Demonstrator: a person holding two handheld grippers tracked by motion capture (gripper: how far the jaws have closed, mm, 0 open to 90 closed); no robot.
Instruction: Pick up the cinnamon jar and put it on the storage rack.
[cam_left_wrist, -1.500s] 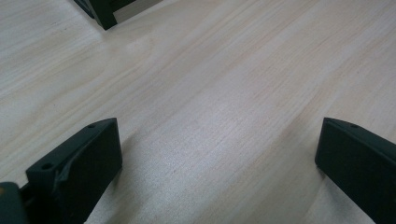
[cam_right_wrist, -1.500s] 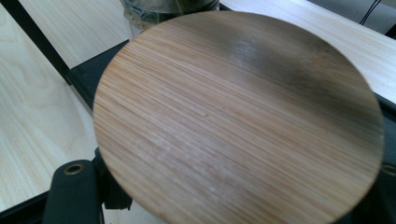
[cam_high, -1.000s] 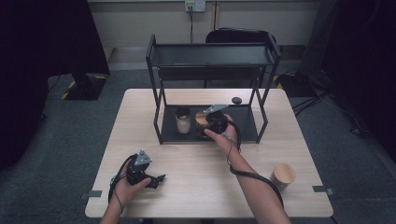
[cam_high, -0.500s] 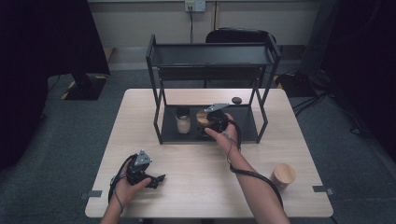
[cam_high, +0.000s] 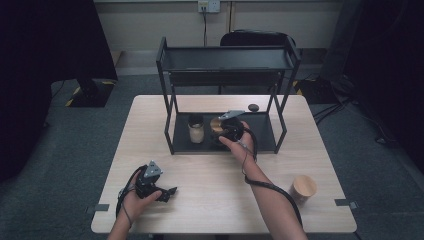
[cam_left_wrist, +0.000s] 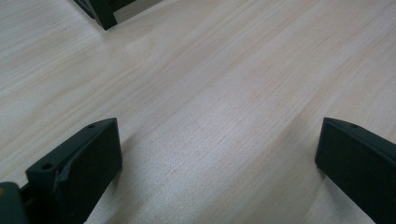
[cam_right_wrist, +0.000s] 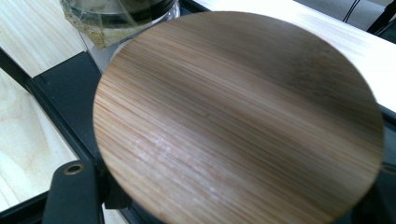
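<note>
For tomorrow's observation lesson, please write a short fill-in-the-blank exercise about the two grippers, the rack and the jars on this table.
1. The right gripper reaches into the ____ shelf of the black rack.
2. The round lid between its jaws is made of ____.
3. The left gripper has its jaws ____ above the table.
4. The lidded jar outside the rack stands near the table's front ____ corner.

Missing words: bottom; wood; open; right

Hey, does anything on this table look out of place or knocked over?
Nothing is spilled or tipped. One wooden-lidded jar stands alone near the light wooden table's edge, away from the black metal rack, and a small dark round object lies loose behind the rack.
</note>
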